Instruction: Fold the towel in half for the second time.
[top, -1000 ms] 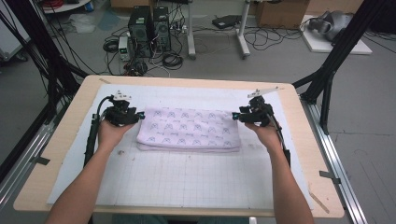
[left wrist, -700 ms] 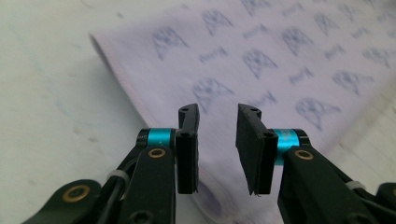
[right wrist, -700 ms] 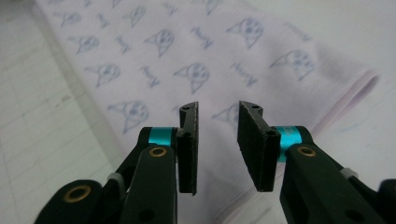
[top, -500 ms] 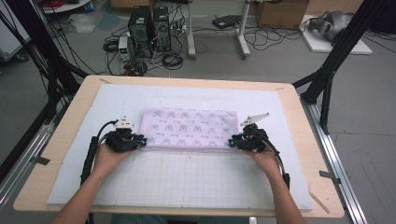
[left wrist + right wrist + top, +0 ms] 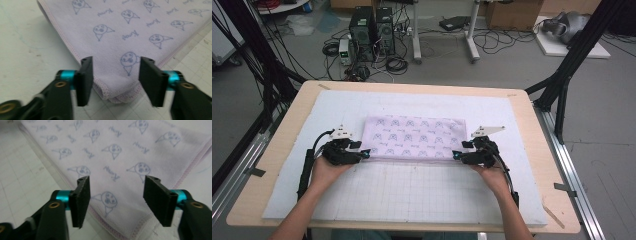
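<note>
A folded lavender cloth [image 5: 414,137] printed with small cartoon faces lies flat on the white grid mat [image 5: 412,195]. My left gripper [image 5: 364,153] sits at its near left corner and my right gripper [image 5: 456,156] at its near right corner. In the left gripper view, the left gripper [image 5: 115,77] has its jaws apart over the stitched corner of the cloth [image 5: 120,37], with no pad pressing on it. The right gripper [image 5: 117,197] likewise stands open above the cloth [image 5: 120,155]. Both pairs of jaws have just been opening, with the cloth's corner lying between them.
The mat covers a wooden table [image 5: 287,130]. Black frame poles [image 5: 569,60] rise at the back corners, and metal rails [image 5: 572,170] run along both sides. Computer towers [image 5: 372,27] and cables stand on the floor beyond the far edge.
Both grippers came toward the person, from the cloth's far corners to its near corners. The cloth, puffed up before, now lies flat. Both pairs of jaws stand wider apart.
</note>
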The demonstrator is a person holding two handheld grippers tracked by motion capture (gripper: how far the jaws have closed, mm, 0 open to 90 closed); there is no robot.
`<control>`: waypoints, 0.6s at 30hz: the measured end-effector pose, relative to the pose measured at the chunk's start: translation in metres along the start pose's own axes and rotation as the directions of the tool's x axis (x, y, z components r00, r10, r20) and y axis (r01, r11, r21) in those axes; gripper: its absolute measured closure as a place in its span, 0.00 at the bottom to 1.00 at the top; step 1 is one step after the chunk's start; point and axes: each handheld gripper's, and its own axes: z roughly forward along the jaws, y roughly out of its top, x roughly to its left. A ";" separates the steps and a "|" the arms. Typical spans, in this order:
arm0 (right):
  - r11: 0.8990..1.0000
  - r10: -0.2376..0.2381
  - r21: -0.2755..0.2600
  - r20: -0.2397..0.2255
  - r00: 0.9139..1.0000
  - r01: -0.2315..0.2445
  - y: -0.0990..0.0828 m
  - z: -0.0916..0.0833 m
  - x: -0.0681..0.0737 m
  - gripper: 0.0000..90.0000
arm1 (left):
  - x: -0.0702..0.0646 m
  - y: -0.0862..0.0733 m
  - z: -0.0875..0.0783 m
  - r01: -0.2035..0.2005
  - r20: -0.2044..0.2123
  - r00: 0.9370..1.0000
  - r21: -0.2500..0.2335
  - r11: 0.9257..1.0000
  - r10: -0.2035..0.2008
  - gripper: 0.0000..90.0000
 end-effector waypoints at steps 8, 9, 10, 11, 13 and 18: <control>0.998 0.025 -0.063 0.007 1.000 -0.024 0.004 -0.017 0.009 0.20 | -0.009 0.003 -0.019 -0.008 0.006 1.000 -0.012 1.000 0.008 0.22; 0.998 0.017 -0.063 0.007 1.000 -0.017 0.004 -0.019 0.011 0.18 | -0.011 0.003 -0.021 -0.013 0.007 1.000 -0.017 1.000 0.013 0.22; 0.998 0.013 -0.063 0.013 1.000 -0.012 0.005 -0.020 0.013 0.17 | -0.013 0.002 -0.023 -0.016 0.013 1.000 -0.024 1.000 0.016 0.22; 0.998 0.005 -0.062 0.016 1.000 -0.004 0.005 -0.022 0.016 0.17 | -0.015 0.001 -0.024 -0.015 0.022 1.000 -0.032 0.999 0.016 0.21; 0.998 -0.012 -0.061 0.021 1.000 0.014 0.005 -0.025 0.019 0.15 | -0.017 0.000 -0.026 -0.024 0.038 0.999 -0.030 0.999 0.025 0.20; 0.997 -0.007 -0.082 0.007 1.000 0.007 0.003 -0.032 0.024 0.13 | -0.020 -0.006 -0.031 -0.025 0.042 0.999 -0.039 0.999 0.027 0.17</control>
